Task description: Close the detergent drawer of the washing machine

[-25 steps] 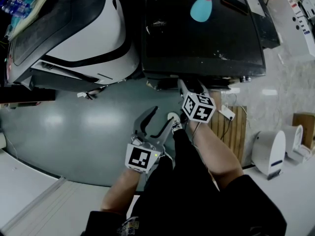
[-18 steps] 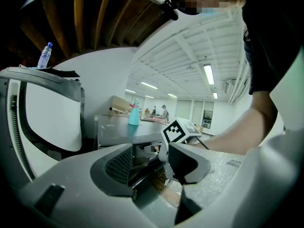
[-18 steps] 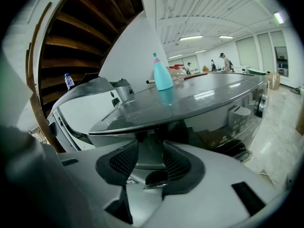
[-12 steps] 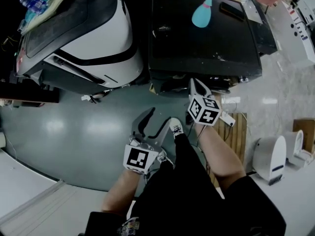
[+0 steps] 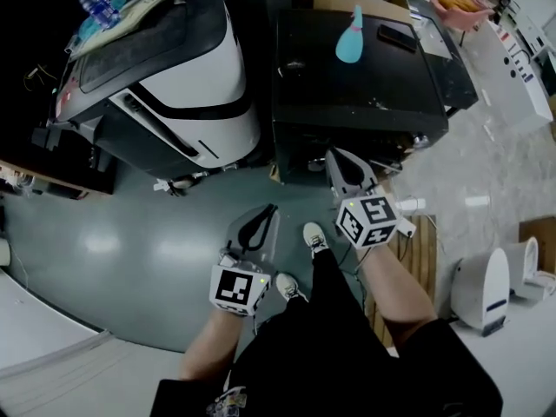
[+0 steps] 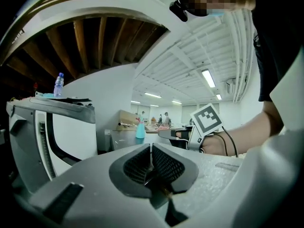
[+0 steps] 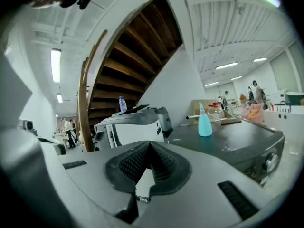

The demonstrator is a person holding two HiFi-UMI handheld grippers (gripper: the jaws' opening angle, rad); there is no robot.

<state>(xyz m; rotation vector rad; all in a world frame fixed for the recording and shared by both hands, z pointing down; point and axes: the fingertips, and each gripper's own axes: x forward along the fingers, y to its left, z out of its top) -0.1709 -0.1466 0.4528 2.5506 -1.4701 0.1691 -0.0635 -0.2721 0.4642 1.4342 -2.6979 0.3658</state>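
Tongs first: the left tongs (image 6: 151, 148) have just been closing and now stand all but together, only a hairline showing between the ribbed pads and nothing caught there. The right tongs (image 7: 148, 146) are fully closed, also on nothing. We judge that both are held blunt like this because a drawer is shut with a push, not a grasp.

In the head view the right tongs reach to twelve o'clock, their tips over the front edge of the washing machine (image 5: 360, 76). The left tongs hang back over the floor (image 5: 122, 233), near the person's shoes. The right gripper view looks level across the machine's dark lid, so we take the tips to be clear of its front.

We cannot pick out the detergent drawer itself. From above the front panel is seen edge-on, and the right gripper view catches only a knob (image 7: 270, 161) at four o'clock. We cannot tell whether the drawer is in or out.

On the lid a teal spray bottle (image 5: 349, 40) stands upright, with a flat dark slab (image 5: 396, 36) at its three o'clock. At ten o'clock of the left tongs sits a white and black machine (image 5: 174, 85) with a water bottle (image 5: 94, 3) on top. The floor is smooth grey-green, and a wooden pallet (image 5: 421, 233) lies at three o'clock. Behind rise a wooden stair underside (image 7: 137, 56) and a white strip-lit ceiling.
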